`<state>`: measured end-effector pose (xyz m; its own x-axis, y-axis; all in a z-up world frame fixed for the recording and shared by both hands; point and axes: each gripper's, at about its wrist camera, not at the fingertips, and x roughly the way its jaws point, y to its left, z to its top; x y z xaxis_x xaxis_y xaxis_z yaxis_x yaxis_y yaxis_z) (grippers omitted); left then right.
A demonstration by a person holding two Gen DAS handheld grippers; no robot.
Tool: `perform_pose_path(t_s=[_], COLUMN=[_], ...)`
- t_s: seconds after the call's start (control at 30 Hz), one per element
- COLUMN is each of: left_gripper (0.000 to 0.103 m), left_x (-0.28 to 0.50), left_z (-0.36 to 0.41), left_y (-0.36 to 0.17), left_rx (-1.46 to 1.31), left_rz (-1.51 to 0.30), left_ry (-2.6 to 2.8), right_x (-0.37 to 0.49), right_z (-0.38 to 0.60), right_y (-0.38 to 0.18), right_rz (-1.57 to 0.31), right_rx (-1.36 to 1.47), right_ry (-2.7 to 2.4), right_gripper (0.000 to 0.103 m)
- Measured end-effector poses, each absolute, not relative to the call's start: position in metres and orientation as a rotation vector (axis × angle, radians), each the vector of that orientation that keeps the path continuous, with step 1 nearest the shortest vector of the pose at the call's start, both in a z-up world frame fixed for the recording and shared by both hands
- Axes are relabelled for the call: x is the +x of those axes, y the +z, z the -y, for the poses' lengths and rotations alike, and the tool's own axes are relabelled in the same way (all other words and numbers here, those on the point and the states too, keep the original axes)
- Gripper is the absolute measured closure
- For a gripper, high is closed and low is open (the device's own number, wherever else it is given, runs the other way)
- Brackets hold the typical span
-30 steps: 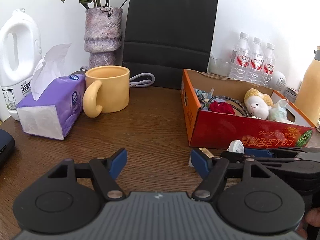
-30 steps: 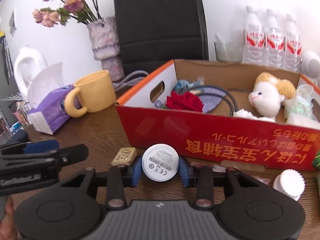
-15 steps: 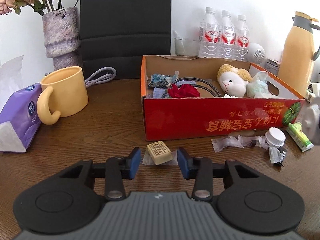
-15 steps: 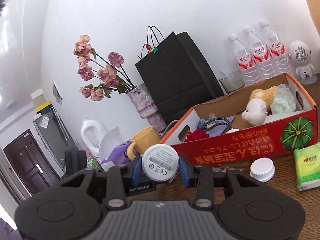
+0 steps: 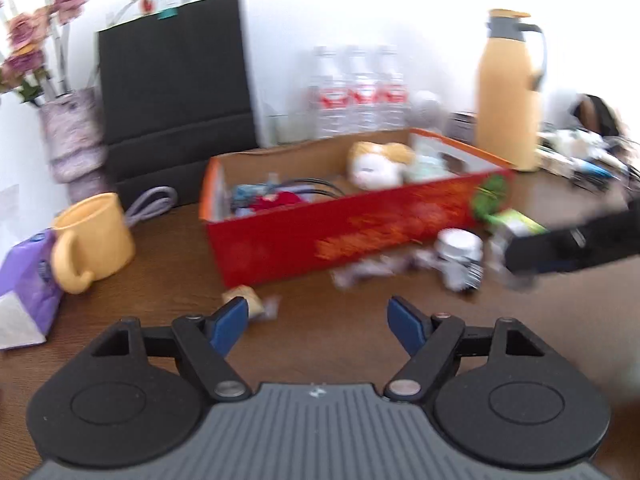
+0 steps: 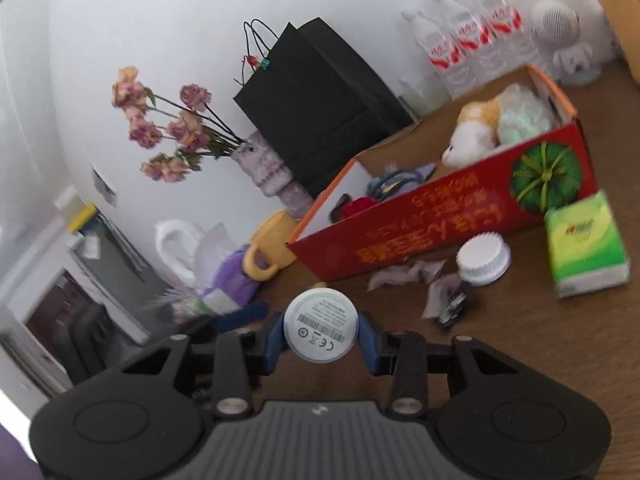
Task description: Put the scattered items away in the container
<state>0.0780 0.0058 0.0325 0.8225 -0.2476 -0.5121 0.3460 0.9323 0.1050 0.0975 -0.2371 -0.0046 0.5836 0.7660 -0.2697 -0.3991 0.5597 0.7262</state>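
My left gripper (image 5: 318, 320) hovers low over the wooden table, its jaws opening, with nothing between them. A small tan wrapped sweet (image 5: 249, 299) lies just outside its left finger. The red cardboard box (image 5: 340, 236) stands behind, with a plush toy, a cable and a red item inside. My right gripper (image 6: 320, 336) is shut on a white round disc (image 6: 320, 326), held above the table in front of the red box (image 6: 440, 216). A white ribbed cap (image 6: 484, 258), crumpled wrappers (image 6: 404, 274) and a green tissue pack (image 6: 586, 240) lie before the box.
A yellow mug (image 5: 94, 236) and a purple tissue pack (image 5: 24, 292) sit to the left. A black paper bag (image 5: 176, 92), a flower vase (image 5: 74, 140), water bottles (image 5: 358, 96) and a yellow flask (image 5: 508, 88) line the back wall.
The left gripper narrowed around the tan sweet, then widened and swung right, leaving the sweet by its left finger. The right gripper rolled and pulled back from the box with the disc.
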Motion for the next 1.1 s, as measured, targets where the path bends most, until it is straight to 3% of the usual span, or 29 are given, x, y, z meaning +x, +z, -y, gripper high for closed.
perform_pose_path(t_s=[0.23,0.4,0.67,0.83,0.9,1.1], left_gripper=[0.025,0.049,0.049,0.07,0.086,0.091], left_x=[0.04,0.045,0.041,0.042,0.042,0.048], left_z=[-0.006,-0.005,-0.015,-0.014,-0.013,-0.006], left_y=[0.047,0.044,0.038,0.028,0.024,0.013], left_rx=[0.247,0.361,0.367,0.348,0.345,0.373], left_rz=[-0.346,-0.349,-0.299,-0.311,-0.319,-0.399], left_ry=[-0.739,-0.956,-1.086,-1.102,-1.089,-0.98], right_x=[0.102,0.101,0.102,0.106,0.108,0.104], right_z=[0.254,0.25,0.245,0.237,0.238,0.23], right_y=[-0.024,-0.022,-0.021,-0.024,-0.026,-0.024], right_rz=[-0.703,-0.817,-0.924,-0.974,-0.977,-0.939], right_rx=[0.901,0.879,0.802,0.785,0.792,0.706], right_ry=[0.947,0.997,0.957,0.955,0.933,0.813], right_gripper=[0.064,0.064,0.064,0.065,0.065,0.065])
